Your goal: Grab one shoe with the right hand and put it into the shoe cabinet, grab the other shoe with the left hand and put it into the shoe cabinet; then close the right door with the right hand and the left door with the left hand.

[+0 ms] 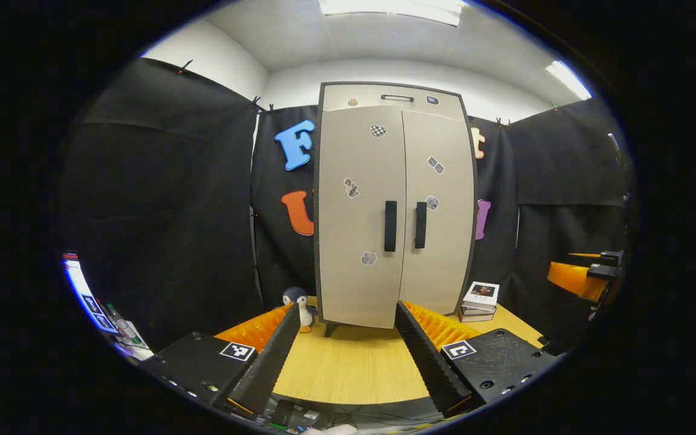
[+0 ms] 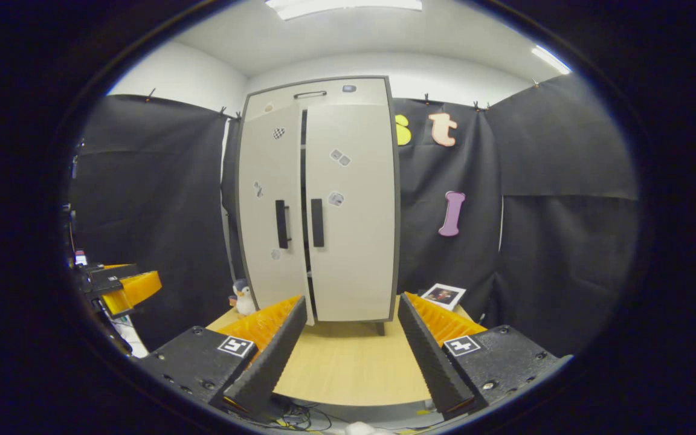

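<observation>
The grey shoe cabinet stands on the wooden table, straight ahead in the left gripper view. Both doors are swung to, with two dark handles side by side at the middle. In the right gripper view the cabinet shows a narrow dark gap between the doors, and the left door looks slightly ajar. My left gripper is open and empty, short of the cabinet's foot. My right gripper is also open and empty. Each gripper appears at the edge of the other's view.
A toy penguin sits at the cabinet's left foot and a stack of books at its right. Black cloth walls close in both sides. A screen glows at the far left, and cables hang below the table's front edge.
</observation>
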`<state>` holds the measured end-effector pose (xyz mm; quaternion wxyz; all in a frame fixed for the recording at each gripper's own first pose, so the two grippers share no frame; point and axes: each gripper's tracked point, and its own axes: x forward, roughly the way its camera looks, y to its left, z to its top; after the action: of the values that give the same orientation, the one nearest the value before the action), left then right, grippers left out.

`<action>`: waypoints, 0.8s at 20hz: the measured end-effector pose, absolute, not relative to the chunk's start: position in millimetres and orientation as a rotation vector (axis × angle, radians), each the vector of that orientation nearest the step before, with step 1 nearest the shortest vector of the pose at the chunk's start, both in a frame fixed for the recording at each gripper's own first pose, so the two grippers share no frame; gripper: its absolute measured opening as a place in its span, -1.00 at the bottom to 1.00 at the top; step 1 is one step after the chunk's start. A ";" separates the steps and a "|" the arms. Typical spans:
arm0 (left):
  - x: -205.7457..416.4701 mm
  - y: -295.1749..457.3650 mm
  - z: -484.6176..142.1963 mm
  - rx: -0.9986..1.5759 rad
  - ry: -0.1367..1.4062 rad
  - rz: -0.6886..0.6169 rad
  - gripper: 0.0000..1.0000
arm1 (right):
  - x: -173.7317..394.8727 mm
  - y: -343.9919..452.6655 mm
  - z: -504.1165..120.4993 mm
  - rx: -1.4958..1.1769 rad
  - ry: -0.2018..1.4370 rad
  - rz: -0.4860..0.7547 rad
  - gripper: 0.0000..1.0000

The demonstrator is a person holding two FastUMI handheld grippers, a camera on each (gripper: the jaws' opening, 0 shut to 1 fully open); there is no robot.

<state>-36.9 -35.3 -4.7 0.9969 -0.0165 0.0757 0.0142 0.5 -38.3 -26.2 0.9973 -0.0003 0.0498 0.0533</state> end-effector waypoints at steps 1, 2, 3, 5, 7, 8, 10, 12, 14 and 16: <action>-36.9 -35.1 -4.9 -0.029 0.151 0.026 0.93 | 0.0 -38.8 -28.1 0.000 0.101 0.102 0.98; -37.8 -35.4 -5.1 -0.024 0.149 0.024 0.93 | -1.1 -38.8 -29.8 0.001 0.106 0.098 0.99; -37.6 -34.9 -6.0 -0.023 0.148 0.024 0.93 | -2.6 -39.7 -31.4 0.002 0.108 0.094 0.99; -39.2 -37.5 -7.2 -0.032 0.153 0.013 0.93 | -4.1 -41.5 -29.0 0.001 0.103 0.083 0.99; -40.3 -37.5 -4.9 -0.027 0.150 0.010 0.92 | -4.8 -45.2 -27.8 -0.004 0.100 0.068 0.99; -39.7 -36.5 -3.7 -0.023 0.145 0.009 0.93 | -4.9 -45.8 -25.9 -0.002 0.095 0.065 0.99; -39.4 -36.4 -0.6 -0.025 0.138 0.007 0.93 | -5.7 -46.7 -22.6 0.000 0.088 0.060 0.99; -39.0 -35.5 0.8 -0.028 0.133 0.005 0.93 | -6.7 -47.2 -19.1 -0.005 0.079 0.056 0.99; -37.6 -34.7 2.1 -0.025 0.128 0.006 0.93 | -6.3 -47.7 -16.1 -0.012 0.070 0.054 0.99; -36.3 -34.6 2.7 -0.025 0.127 0.004 0.93 | -7.2 -46.6 -13.8 -0.015 0.064 0.055 0.99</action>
<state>-36.3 -34.6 2.7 0.9979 -0.0123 0.0636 0.0018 -7.2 -46.6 -13.8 0.9991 -0.0074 0.0322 0.0273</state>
